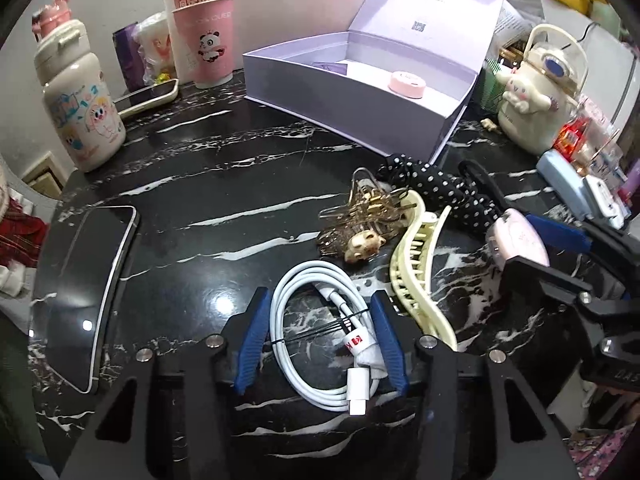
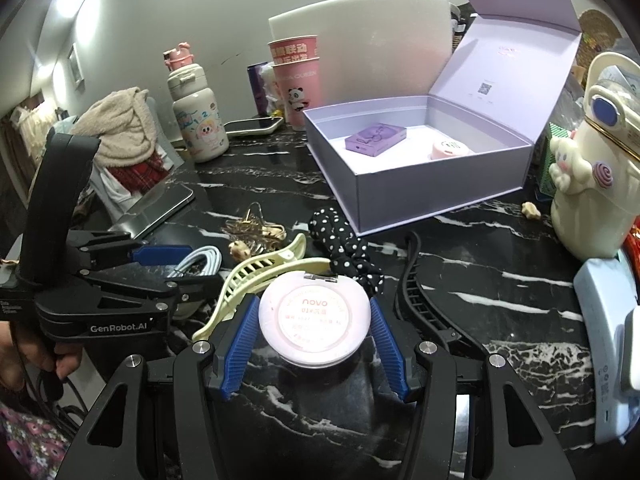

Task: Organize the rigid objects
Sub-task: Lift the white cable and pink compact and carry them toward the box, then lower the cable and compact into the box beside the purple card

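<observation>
My left gripper (image 1: pixel 319 296) is shut on a coiled white charging cable (image 1: pixel 320 332), one blue pad on each side of the coil; its plug end hangs toward me. In the right wrist view, the same gripper (image 2: pixel 202 264) shows at the left with the cable (image 2: pixel 200 262) between its fingers. My right gripper (image 2: pixel 313 300) is shut on a round pink compact (image 2: pixel 314 320), just above the black marble table (image 2: pixel 500 280). Behind them stands an open lavender box (image 2: pixel 440 188) holding a small purple box (image 2: pixel 376 140) and a pink round tin (image 2: pixel 450 148).
Between the grippers and the box lie a cream hair claw (image 2: pixel 256 272), gold clips (image 1: pixel 360 216), a polka-dot scrunchie (image 2: pixel 344 248) and a black claw (image 2: pixel 416 292). A phone (image 1: pixel 84 288) lies at the left. Bottles (image 1: pixel 80 108), a pink cup (image 1: pixel 208 40) and a white character jug (image 2: pixel 588 184) line the edges.
</observation>
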Demonstrator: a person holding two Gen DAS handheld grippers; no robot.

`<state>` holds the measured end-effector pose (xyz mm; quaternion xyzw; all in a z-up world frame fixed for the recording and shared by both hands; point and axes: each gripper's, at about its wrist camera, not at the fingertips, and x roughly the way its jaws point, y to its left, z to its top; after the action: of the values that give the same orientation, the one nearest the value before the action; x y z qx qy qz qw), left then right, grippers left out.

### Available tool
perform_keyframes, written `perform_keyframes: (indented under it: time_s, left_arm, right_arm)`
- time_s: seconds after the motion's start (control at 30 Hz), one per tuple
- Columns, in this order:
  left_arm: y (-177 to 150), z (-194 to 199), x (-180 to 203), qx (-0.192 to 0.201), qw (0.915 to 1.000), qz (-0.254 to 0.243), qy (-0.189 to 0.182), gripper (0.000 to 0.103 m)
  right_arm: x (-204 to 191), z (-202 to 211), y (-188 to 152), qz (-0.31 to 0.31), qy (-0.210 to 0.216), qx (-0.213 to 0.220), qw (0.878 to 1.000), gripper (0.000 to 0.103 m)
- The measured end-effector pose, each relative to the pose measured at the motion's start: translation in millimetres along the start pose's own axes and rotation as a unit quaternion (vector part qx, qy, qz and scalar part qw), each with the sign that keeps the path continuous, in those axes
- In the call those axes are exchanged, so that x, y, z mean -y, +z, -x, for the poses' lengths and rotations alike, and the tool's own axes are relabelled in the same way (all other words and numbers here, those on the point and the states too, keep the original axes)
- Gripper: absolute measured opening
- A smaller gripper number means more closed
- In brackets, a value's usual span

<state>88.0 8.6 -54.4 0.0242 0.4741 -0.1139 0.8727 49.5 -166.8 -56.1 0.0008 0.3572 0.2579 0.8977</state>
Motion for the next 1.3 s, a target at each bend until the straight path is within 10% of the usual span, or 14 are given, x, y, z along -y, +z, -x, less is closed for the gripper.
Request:
perform_keyframes:
  time_s: [1.3]
  left_arm:
    - [147.7, 28.3, 19.7, 0.113, 0.9895, -0.067, -0.062, 0.050]
  right_arm:
    - [42.4, -7.4, 109.8, 0.033, -0.039, 0.047, 0.998, 0.056]
